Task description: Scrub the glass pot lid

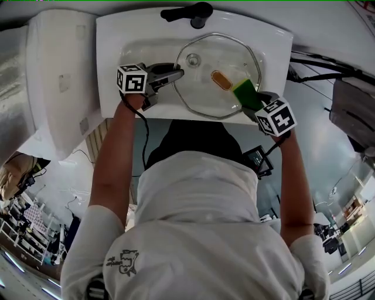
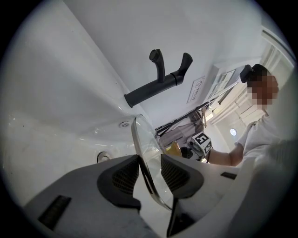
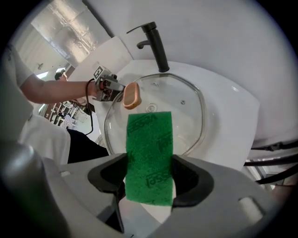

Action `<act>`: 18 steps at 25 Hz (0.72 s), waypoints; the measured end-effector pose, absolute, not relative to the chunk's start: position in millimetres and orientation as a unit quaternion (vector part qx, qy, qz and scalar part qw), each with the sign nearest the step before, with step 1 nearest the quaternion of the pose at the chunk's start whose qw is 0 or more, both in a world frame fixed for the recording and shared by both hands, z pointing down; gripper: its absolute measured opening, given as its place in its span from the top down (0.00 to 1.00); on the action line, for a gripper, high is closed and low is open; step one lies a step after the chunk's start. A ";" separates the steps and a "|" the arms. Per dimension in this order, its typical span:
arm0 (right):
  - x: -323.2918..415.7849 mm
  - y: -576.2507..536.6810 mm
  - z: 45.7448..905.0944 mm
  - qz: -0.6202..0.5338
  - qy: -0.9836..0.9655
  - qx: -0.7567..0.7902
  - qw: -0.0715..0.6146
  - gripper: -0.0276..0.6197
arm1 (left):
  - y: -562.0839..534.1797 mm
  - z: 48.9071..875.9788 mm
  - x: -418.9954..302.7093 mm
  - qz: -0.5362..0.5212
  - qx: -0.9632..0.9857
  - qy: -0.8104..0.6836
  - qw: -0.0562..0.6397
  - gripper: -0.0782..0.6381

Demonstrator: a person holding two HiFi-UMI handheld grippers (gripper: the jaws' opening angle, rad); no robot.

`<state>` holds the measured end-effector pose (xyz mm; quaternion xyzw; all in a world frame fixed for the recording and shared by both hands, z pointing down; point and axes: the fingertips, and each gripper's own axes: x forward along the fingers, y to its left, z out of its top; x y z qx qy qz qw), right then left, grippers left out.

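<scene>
Edgewise, left gripper (image 2: 150, 175) pinches glass lid (image 1: 202, 96); right gripper (image 3: 149, 182) clamps coarse green sponge (image 3: 149, 148).

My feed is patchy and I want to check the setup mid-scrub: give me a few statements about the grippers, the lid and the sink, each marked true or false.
1. The right gripper grips a green scouring pad. True.
2. The left gripper has its fingers on the faucet. False: they straddle the rim of the glass pot lid; the black faucet is untouched.
3. The lid lies on the counter beside the sink. False: it sits over the basin of the white sink.
4. The scouring pad is at the lid's right side in the head view. True.
5. The lid's handle is blue. False: it is tan-orange.
</scene>
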<state>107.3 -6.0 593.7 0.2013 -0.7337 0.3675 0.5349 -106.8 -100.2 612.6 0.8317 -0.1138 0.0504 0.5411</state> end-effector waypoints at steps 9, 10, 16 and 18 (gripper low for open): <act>17.0 23.5 590.2 0.282 -0.737 0.146 0.596 0.50 | -114.2 613.2 -115.2 0.020 0.827 -0.132 0.545 0.69; 9.8 22.1 588.9 0.278 -0.739 0.144 0.597 0.50 | -115.7 613.3 -117.2 0.021 0.827 -0.133 0.546 0.69; -42.2 14.7 575.3 0.269 -0.773 0.133 0.559 0.50 | -114.7 612.5 -117.8 0.033 0.829 -0.125 0.545 0.69; -63.6 2.2 574.2 0.252 -0.784 0.143 0.549 0.50 | -113.8 613.5 -117.5 0.031 0.828 -0.124 0.547 0.69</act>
